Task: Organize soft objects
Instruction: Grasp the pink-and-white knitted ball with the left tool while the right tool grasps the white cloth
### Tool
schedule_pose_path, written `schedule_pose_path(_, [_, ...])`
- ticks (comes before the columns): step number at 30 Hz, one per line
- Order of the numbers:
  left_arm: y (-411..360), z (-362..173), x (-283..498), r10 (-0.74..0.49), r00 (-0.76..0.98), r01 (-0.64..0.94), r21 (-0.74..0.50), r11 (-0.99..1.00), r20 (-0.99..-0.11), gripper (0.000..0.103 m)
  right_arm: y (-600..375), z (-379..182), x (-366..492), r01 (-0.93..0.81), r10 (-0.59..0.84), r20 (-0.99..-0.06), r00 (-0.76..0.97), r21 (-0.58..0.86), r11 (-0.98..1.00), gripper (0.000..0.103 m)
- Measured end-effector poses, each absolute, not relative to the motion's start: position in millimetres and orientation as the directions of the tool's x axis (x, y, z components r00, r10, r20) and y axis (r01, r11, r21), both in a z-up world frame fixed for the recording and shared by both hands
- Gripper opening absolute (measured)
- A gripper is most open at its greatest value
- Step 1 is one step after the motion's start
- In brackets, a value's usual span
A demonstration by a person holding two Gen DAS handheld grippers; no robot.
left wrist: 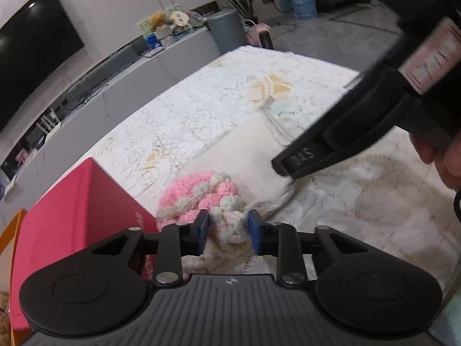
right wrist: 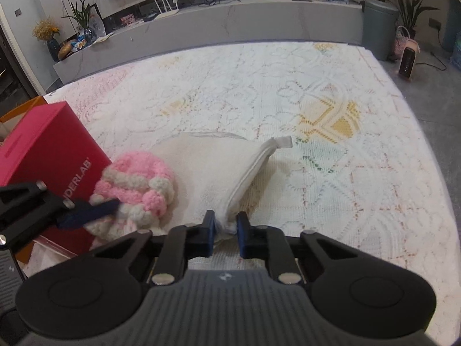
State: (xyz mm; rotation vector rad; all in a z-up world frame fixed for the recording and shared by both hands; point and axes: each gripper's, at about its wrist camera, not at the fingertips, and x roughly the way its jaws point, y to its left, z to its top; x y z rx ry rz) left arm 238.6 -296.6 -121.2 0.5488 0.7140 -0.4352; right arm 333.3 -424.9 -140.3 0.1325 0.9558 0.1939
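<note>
A pink and cream knitted soft piece [left wrist: 201, 199] [right wrist: 138, 190] lies on the white patterned rug beside a red box. My left gripper [left wrist: 229, 226] is shut on its near cream edge; one of its blue fingers [right wrist: 95, 210] shows in the right wrist view. A cream cushion [left wrist: 247, 155] [right wrist: 219, 167] lies next to the knitted piece. My right gripper [right wrist: 225, 226] is shut on the cushion's near corner; it shows in the left wrist view [left wrist: 283, 170] at the cushion's right edge.
The red box [left wrist: 72, 204] [right wrist: 46, 150] stands at the left with an orange box [right wrist: 23, 109] behind it. The rug [right wrist: 288, 92] spreads far and right. A grey low bench [right wrist: 230, 20], bin [right wrist: 377, 26] and small heater [right wrist: 407, 63] stand beyond it.
</note>
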Motion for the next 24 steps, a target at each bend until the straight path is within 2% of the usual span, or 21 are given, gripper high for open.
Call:
schedule_pose_path(2, [-292.0,-109.9,233.2,-0.192,0.695,0.528,0.311,0.791,-0.693,0.023,-425.7,-131.4,327.2,-0.1,0.21,-0.791,0.575,0.187,0.977,0.012])
schedule_pose_path(3, [-288.9,-102.9,229.0,-0.203,0.7,0.521,0.296,0.801,-0.684,0.011,-427.0,-125.8,323.0,-0.093,0.204,-0.786,0.584,0.185,0.978,0.012])
schedule_pose_path(12, [-253.3,-59.8,186.6,-0.295,0.701,0.488,0.135,0.863,-0.649,0.011,-429.6,-78.9,254.3,-0.049,0.199,-0.745,0.637,0.218,0.975,0.011])
schedule_pose_path(21, [-202.7,-50.7,149.7,-0.248,0.748,0.419,0.147,0.896,-0.616,0.01,-405.4,-66.3,183.6,-0.029,0.25,-0.73,0.636,0.301,0.953,0.011])
schedule_pose_path(24, [-190.8,-60.1,149.5,-0.216,0.747,0.388,0.149,0.909,-0.629,0.01,-396.3,-73.4,172.7,-0.013,0.241,-0.756,0.609,0.294,0.956,0.012])
